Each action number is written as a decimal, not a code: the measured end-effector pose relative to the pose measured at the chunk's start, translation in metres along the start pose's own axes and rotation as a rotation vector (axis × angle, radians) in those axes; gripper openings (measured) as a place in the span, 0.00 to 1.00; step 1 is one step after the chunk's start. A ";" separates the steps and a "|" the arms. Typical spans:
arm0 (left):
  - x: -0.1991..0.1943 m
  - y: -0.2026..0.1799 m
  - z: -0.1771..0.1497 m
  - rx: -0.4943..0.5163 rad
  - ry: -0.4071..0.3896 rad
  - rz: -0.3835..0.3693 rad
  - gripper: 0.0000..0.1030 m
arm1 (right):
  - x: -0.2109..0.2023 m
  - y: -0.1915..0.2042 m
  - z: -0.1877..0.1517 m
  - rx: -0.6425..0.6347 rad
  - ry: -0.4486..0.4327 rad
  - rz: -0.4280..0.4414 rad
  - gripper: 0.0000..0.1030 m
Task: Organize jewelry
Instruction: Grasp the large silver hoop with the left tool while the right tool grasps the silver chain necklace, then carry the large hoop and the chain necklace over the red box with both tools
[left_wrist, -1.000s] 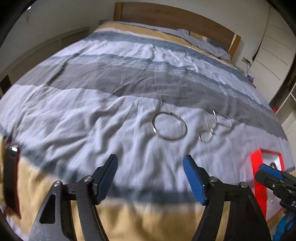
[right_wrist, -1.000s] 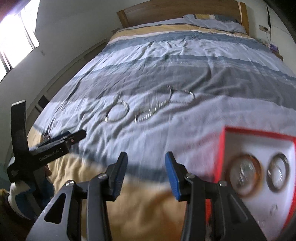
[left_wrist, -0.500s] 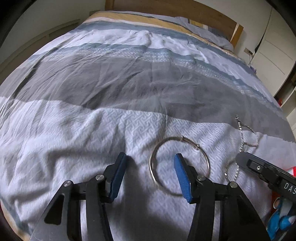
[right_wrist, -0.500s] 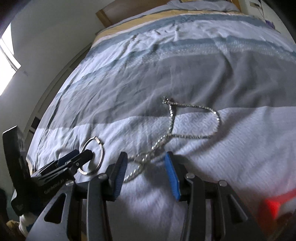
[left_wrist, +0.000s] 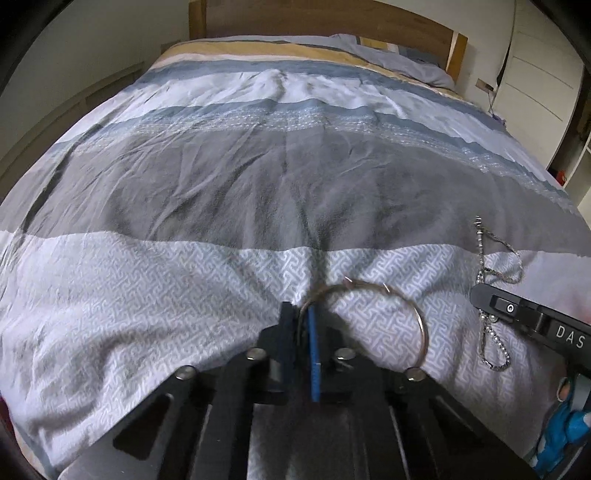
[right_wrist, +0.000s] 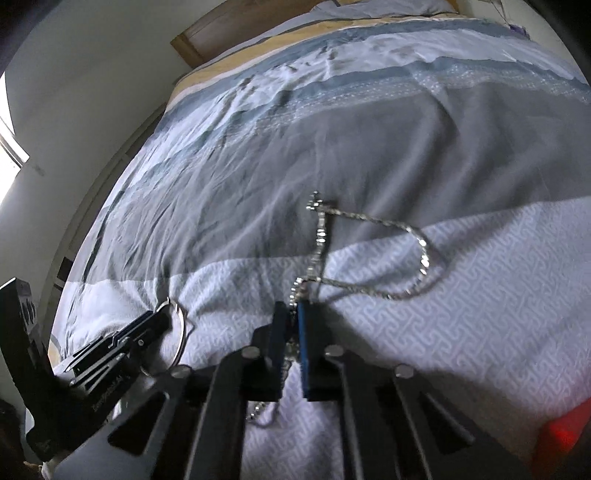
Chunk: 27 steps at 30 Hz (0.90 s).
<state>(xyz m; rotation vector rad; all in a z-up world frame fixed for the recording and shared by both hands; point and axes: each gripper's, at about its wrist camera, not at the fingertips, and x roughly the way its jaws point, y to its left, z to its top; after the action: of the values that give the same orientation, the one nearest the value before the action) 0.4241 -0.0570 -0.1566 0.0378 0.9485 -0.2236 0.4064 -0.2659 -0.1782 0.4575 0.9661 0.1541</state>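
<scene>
Left hand-held gripper (left_wrist: 301, 319): clamped on near-left arc of the bangle; pads pinch the thin wire edge-on, with a tuck of duvet gathered at the tips.
Right hand-held gripper (right_wrist: 291, 319): clamped on the chain necklace partway along its length; links run up out of the tips and a short tail shows below the pads.
Bangle (left_wrist: 419, 317): plain thin metal hoop, silvery, small wrapped joints on its far arc; right-hand part lying flat on the pale patterned band of the bed, near edge.
Chain necklace (right_wrist: 421, 245): fine silver links, glinting; one strand straight toward a clasp end on the grey band, another looped wide to the right and back; all draped loose on the fabric.
Bed (left_wrist: 147, 280): striped duvet, grey band beyond the white patterned one; soft, creased, puckered around both grip points.
Relative positions: bangle left, necklace just beside it on the right; the two pieces apart, not tangled.
Reason for grips (judgement): edge pinch likely the only purchase on a hoop lying flat on soft cloth; mid-length hold on the chain probably meant to let both ends hang clear once lifted.
Red object (right_wrist: 565, 430): blurred at near right corner; likely the box for the jewelry, contents not visible.
Risk (judgement): duvet fold may rise with the bangle; chain may slip or swing.
</scene>
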 end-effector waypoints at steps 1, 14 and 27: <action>-0.004 0.001 -0.002 -0.007 -0.002 -0.002 0.04 | -0.004 0.001 -0.002 -0.009 -0.002 0.001 0.05; -0.099 -0.005 -0.038 -0.017 -0.081 -0.008 0.03 | -0.108 0.038 -0.045 -0.101 -0.093 0.078 0.04; -0.218 -0.037 -0.084 0.059 -0.162 -0.026 0.03 | -0.241 0.057 -0.100 -0.125 -0.209 0.086 0.04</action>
<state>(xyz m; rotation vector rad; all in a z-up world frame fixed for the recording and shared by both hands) 0.2269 -0.0446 -0.0264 0.0612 0.7809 -0.2744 0.1924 -0.2625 -0.0187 0.3917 0.7281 0.2389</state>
